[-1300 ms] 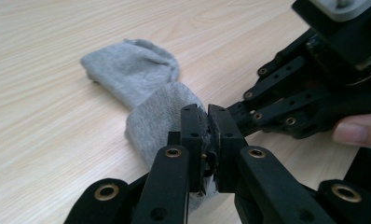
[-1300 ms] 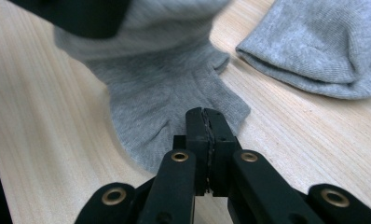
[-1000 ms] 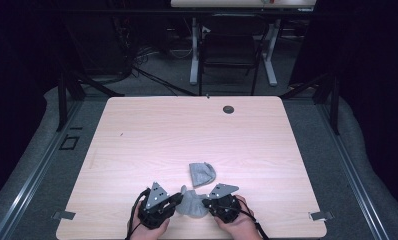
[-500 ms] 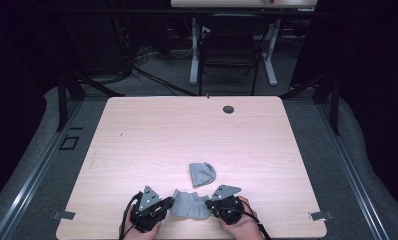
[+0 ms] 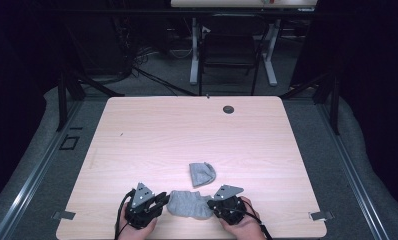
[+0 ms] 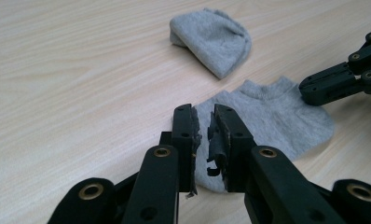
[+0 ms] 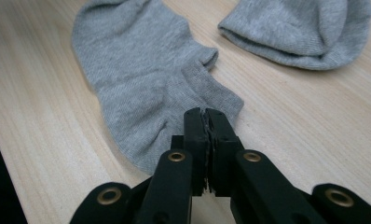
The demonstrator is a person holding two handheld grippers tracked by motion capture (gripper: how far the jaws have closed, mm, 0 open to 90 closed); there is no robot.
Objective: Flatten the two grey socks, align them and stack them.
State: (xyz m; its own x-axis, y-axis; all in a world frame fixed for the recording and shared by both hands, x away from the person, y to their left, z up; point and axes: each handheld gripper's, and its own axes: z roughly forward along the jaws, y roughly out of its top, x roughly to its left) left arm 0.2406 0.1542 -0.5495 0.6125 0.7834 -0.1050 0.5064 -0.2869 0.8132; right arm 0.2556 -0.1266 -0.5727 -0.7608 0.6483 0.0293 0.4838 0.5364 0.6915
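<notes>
Sock near table front edge, left gripper slightly parted, right gripper pinching its edge.

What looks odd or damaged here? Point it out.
The left gripper has torn pads: black strips peel off and hang ragged between its jaws. The flat sock and the folded sock on the table look fine.

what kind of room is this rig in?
Likely a lab or office workspace set up for recording: a bare wooden table ringed by black curtains, with a desk frame and loose floor cables behind.
</notes>
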